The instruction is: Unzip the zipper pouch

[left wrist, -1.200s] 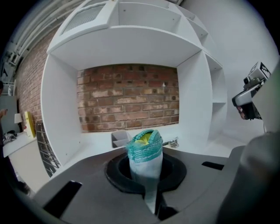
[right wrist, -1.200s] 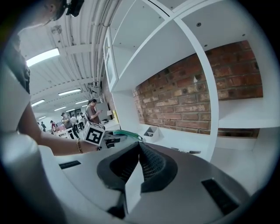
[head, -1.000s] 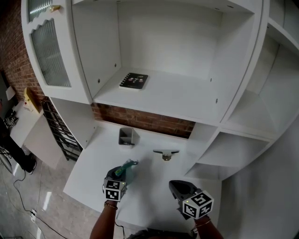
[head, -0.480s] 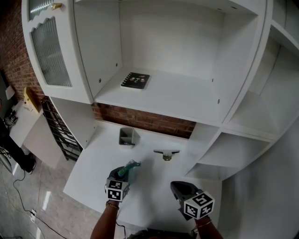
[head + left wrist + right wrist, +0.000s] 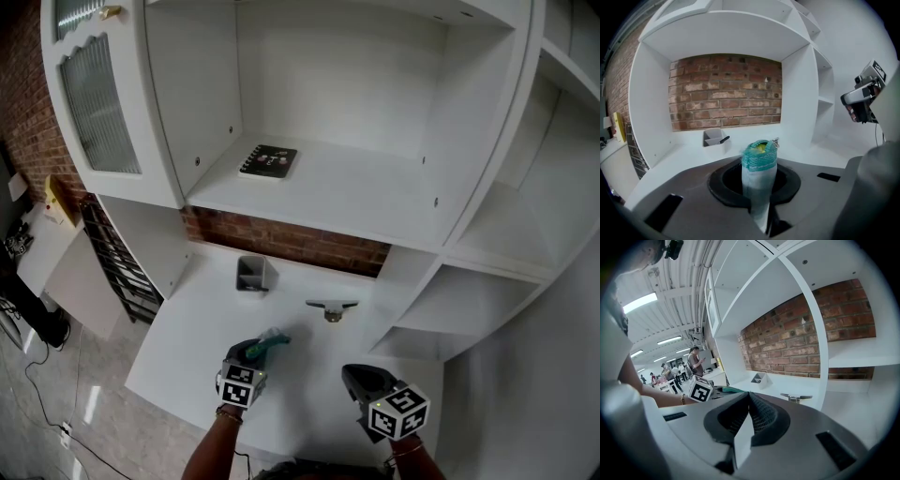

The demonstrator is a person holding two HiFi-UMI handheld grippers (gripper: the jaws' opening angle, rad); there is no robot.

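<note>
Gripping upright teal mesh zipper pouch (image 5: 759, 161) in closed left gripper (image 5: 261, 349); right gripper (image 5: 749, 401) shut, empty. Best to steady pouch, then pinch what looks like the zipper pull (image 5: 775, 140) with right jaws.

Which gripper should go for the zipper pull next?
Right, probably. The left gripper is shut on the teal mesh pouch, anchoring it, with the zipper pull exposed at the far end. The right gripper is shut on nothing and free to reach over.
</note>
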